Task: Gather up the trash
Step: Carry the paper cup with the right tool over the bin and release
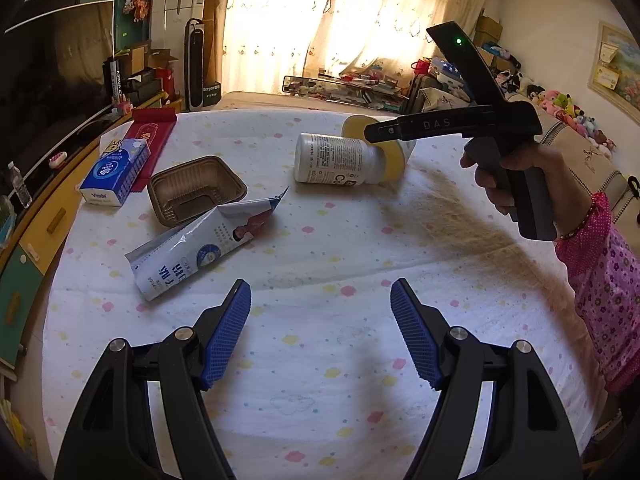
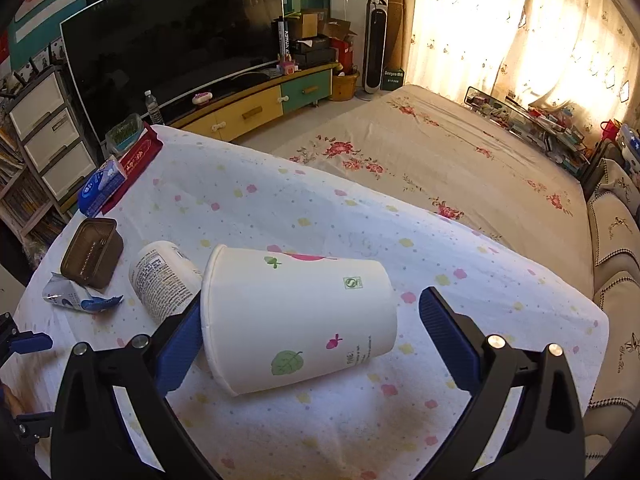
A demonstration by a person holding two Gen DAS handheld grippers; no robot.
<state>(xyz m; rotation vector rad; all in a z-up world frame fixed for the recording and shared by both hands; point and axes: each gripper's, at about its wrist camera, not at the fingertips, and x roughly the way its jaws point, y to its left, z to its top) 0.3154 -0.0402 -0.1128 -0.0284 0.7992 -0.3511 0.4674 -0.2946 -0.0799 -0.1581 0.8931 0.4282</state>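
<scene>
A white paper cup (image 2: 296, 316) with leaf prints lies on its side on the table, and shows in the left wrist view (image 1: 390, 152) behind the right gripper. My right gripper (image 2: 308, 336) is open with the cup between its fingers; the left pad (image 2: 180, 344) sits at the cup's rim. A white bottle (image 2: 164, 280) lies next to the cup, also in the left view (image 1: 336, 158). A brown plastic tray (image 1: 196, 188) and a torn white-blue wrapper (image 1: 200, 246) lie to the left. My left gripper (image 1: 320, 328) is open and empty over the cloth.
A blue tissue pack (image 1: 116, 170) and a red box (image 1: 154, 132) sit at the table's far left corner. The table wears a white dotted cloth (image 1: 320, 400). A TV stand (image 2: 256, 108) and a bed (image 2: 460, 160) lie beyond.
</scene>
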